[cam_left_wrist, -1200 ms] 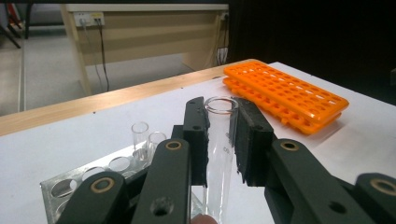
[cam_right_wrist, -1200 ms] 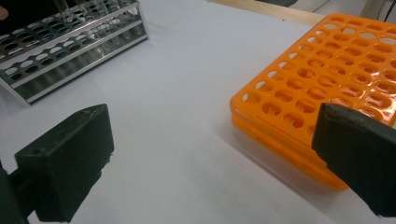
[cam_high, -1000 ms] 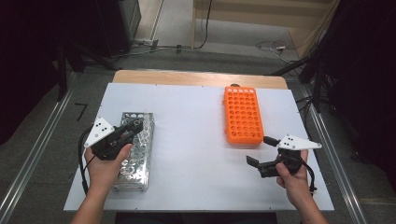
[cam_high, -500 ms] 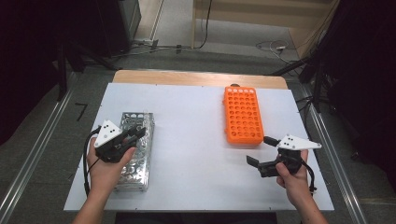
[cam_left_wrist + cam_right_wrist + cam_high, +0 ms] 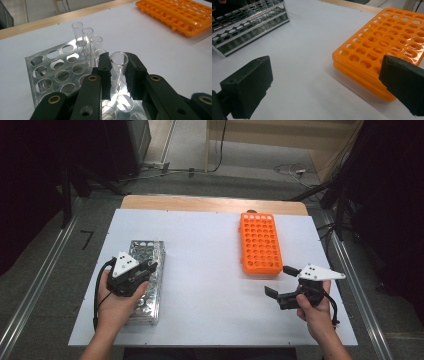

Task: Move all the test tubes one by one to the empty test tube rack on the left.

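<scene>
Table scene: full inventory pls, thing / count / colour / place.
Table: 1, white top with a wooden far edge, centre.
Metal rack: 1, silver, perforated, left side of the table.
Glass tubes: 4 visible, clear, upright in a row in the metal rack; the nearest one sits between the left claw's jaws.
Orange rack: 1, orange, many round holes, all looking empty, right side of the table.
Left claw: 1, black, shut on the nearest tube, over the metal rack.
Right claw: 1, black, open, holding nothing, near the orange rack's closer end.
</scene>
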### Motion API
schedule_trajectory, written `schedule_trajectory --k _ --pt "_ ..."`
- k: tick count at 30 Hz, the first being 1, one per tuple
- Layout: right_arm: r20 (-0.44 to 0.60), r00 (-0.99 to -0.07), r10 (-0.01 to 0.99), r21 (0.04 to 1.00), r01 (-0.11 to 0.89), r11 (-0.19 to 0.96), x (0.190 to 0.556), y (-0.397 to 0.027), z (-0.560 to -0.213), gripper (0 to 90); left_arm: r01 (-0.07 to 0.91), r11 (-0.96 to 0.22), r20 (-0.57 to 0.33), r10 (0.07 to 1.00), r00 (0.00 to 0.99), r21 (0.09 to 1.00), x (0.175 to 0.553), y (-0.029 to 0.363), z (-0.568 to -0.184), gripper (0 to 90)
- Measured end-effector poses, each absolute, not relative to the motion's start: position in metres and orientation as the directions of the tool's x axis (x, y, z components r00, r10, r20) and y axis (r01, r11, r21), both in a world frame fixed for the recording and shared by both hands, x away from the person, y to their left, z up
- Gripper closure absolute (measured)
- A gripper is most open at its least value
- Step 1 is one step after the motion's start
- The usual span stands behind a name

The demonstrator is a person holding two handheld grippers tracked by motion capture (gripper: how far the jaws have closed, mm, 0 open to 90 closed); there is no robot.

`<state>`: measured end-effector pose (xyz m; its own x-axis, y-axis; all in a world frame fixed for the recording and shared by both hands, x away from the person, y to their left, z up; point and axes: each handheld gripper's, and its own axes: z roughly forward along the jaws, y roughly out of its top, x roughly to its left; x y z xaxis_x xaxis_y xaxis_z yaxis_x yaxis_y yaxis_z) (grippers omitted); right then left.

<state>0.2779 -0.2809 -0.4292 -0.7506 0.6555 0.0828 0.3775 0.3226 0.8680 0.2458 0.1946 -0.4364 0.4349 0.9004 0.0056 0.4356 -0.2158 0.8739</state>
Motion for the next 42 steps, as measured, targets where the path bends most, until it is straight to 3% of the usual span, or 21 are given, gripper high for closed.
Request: schedule_trajectory --k 11,22,26,35,42 --pt "0.082 -0.749 0.658 0.867 0.379 0.323 0.278 -0.281 -0.43 0.0 0.461 -0.208 -0.016 0.9 0.436 0.863 0.247 0.195 -0.436 73.4" --pt "0.085 -0.749 0.658 0.869 0.378 0.319 0.278 -0.282 -0.43 0.0 0.421 -0.191 -0.04 0.876 0.481 0.887 0.242 0.197 -0.431 60.7" --pt "0.084 -0.749 0.657 0.87 0.377 0.318 0.279 -0.283 -0.429 0.0 0.398 -0.177 -0.055 0.86 0.507 0.9 0.24 0.198 -0.429 53.5" --pt "0.084 -0.748 0.659 0.87 0.377 0.317 0.279 -0.284 -0.43 0.0 0.38 -0.155 -0.078 0.844 0.531 0.912 0.238 0.195 -0.425 27.0" --pt "0.084 -0.747 0.659 0.871 0.376 0.315 0.279 -0.286 -0.43 0.0 0.352 -0.133 -0.088 0.833 0.547 0.927 0.236 0.198 -0.423 13.5"
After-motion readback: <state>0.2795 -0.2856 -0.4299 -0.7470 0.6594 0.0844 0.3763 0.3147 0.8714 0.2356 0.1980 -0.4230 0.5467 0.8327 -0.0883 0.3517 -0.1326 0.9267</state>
